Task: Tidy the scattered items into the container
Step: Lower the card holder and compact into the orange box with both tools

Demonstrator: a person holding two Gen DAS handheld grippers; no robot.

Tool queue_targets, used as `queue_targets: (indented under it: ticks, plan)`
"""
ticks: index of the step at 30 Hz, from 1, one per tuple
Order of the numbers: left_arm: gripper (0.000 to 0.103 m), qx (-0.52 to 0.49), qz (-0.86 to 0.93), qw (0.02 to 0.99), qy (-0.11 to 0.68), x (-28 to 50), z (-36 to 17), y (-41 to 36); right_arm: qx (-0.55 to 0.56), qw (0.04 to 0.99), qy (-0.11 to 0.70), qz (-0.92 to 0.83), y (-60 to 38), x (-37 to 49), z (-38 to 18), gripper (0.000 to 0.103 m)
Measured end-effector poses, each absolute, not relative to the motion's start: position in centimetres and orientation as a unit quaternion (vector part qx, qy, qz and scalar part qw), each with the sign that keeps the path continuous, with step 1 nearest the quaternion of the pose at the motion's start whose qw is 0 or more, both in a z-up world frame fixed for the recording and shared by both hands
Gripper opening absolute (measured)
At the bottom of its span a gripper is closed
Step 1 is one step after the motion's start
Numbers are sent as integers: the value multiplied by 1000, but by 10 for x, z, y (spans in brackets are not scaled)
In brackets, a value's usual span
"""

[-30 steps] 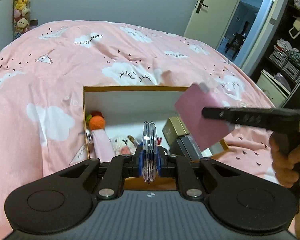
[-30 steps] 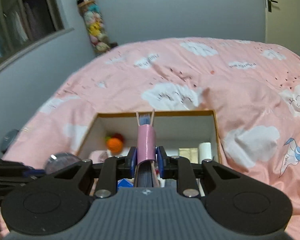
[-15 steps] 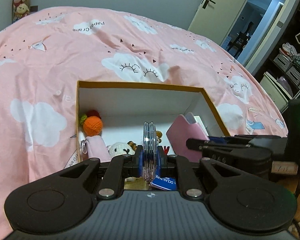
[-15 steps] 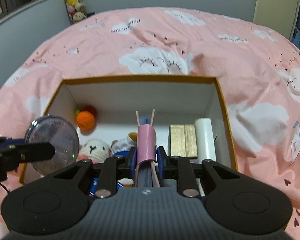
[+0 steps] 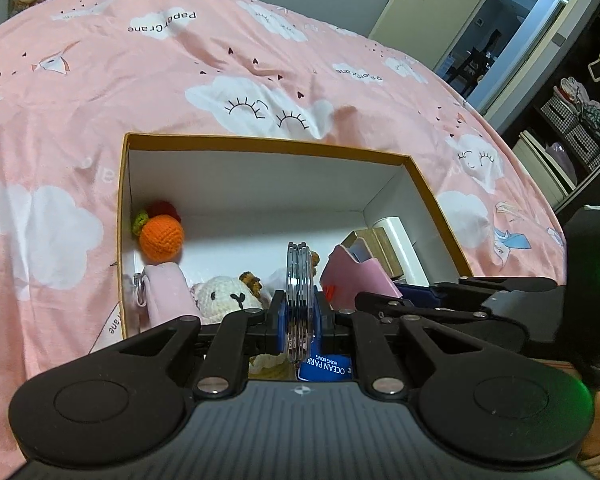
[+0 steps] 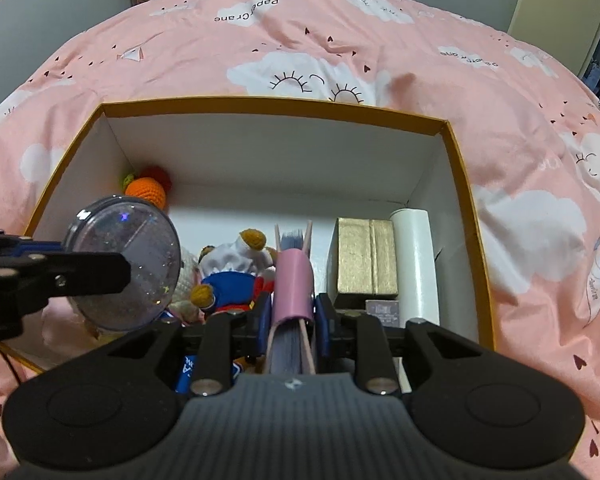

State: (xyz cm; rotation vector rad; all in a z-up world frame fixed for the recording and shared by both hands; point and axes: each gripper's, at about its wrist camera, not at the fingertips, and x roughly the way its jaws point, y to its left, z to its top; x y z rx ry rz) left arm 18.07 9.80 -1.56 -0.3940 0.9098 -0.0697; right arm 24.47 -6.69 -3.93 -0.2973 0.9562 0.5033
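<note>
An open cardboard box (image 5: 268, 144) with white inner walls (image 6: 268, 152) sits on the pink bed. My left gripper (image 5: 299, 322) is shut on a clear round glitter disc (image 5: 299, 280), held edge-on over the box's near side; the disc shows face-on in the right wrist view (image 6: 124, 264). My right gripper (image 6: 292, 316) is shut on a pink notebook (image 6: 294, 280), lowered into the box; the notebook also shows in the left wrist view (image 5: 356, 272).
In the box lie an orange crochet fruit (image 5: 160, 236), a white crochet toy (image 5: 224, 296), a blue-and-white plush (image 6: 236, 272), a gold box (image 6: 366, 256), a white roll (image 6: 414, 256) and a blue Ocean Park card (image 5: 326, 366). Shelves (image 5: 572, 120) stand at right.
Both grippers have moved forward and down toward the box. The pink notebook has gone from above the box rim to inside it; the disc now hovers over the box's left near part.
</note>
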Motion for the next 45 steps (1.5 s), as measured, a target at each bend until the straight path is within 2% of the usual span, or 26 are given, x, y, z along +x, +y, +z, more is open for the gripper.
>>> queue_targets:
  ticks: [11,13,18,23,28,35,41,43,45]
  plan:
    - [15,-188,-40,874,447,191,-21,97,-124,825,476,277,-82,245,-26,27]
    - [15,-186,-41,874,447,192,-21,96,-114,822,477,288,-86,246,-22,19]
    - [15,-182,-48,875,446,195,-18,91,-119,806,495,304,-89,246,-28,16]
    - [15,-178,-49,875,448,198,-18,88,-105,789,530,291,-92,247,-49,17]
    - [15,-174,-46,874,451,200,-19,88,-90,781,541,298,-97,249,-41,22]
    - [15,-170,-52,875,451,208,-18,84,-106,815,478,310,-95,267,-16,24]
    - [15,-160,-57,875,453,219,-16,78,-105,802,492,322,-85,284,-28,24]
    - [15,-159,-59,876,452,223,-15,77,-106,796,502,322,-85,284,-38,15]
    - [15,-157,-59,876,452,229,-15,75,-105,795,498,331,-87,282,-41,14]
